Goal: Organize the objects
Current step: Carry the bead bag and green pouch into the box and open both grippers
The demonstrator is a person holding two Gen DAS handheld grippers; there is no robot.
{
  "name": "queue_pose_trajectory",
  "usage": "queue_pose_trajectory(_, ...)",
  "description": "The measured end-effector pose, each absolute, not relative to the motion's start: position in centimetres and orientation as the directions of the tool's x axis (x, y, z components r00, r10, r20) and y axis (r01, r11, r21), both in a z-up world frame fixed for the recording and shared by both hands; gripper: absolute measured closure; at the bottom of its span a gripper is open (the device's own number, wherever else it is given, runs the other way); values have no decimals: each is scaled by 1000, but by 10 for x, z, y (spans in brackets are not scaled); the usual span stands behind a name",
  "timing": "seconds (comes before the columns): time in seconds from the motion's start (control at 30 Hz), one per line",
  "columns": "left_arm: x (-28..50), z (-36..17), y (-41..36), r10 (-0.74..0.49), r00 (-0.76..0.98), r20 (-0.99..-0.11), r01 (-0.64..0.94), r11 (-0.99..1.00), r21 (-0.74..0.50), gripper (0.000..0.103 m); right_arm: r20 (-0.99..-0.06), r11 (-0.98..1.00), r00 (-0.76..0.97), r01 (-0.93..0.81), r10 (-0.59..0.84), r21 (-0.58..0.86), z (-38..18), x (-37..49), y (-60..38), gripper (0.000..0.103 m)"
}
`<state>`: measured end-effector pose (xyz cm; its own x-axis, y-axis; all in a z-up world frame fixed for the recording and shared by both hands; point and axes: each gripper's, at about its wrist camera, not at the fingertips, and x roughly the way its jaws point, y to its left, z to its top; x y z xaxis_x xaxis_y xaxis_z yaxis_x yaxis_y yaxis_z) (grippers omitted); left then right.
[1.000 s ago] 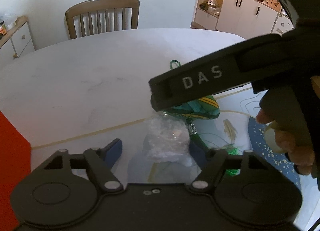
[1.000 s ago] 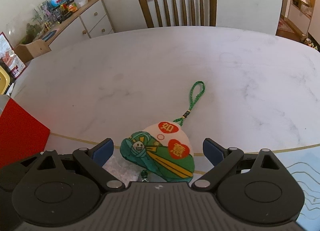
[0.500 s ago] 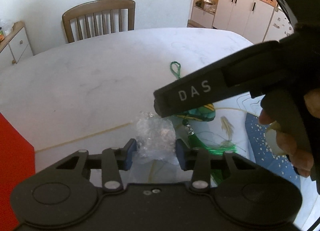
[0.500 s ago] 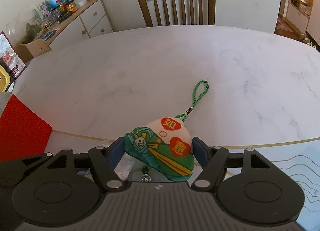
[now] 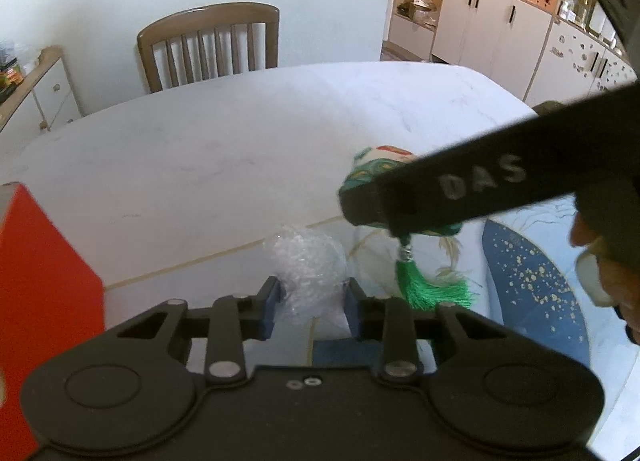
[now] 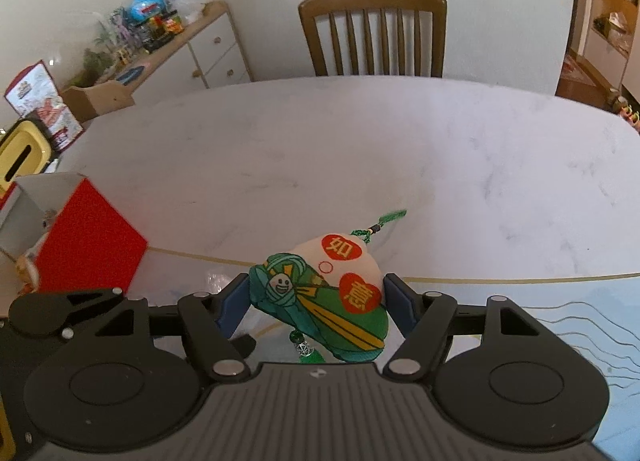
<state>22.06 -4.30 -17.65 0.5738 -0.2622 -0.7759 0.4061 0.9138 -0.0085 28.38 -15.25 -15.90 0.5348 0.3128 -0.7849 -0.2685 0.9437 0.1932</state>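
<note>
The green sachet charm (image 6: 320,301) sat clamped between the right gripper's (image 6: 316,301) blue pads, lifted off the marble table (image 6: 400,149), its tassel (image 5: 428,285) dangling. Left of it, the left gripper (image 5: 312,301) was closed tight on the crumpled clear plastic bag (image 5: 308,265). A red box (image 6: 88,245) stood at the table's left.

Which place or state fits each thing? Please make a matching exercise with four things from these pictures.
Things:
1. charm
2. plastic wrap
3. red box
4. chair

Places or states:
A. behind the table's far edge
B. held in the left gripper
C. standing at the table's left side
D. held in the right gripper, lifted, tassel hanging

Pairs: 1-D, 2-B, 3-C, 4-A
</note>
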Motion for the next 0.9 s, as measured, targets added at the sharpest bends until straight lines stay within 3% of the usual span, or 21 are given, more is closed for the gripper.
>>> queue_pose_trajectory(0.9,158,-63,52,-278,614,-739,285,951,-121,71,-678,860,576,-480,456,171,-35,177,-115,31)
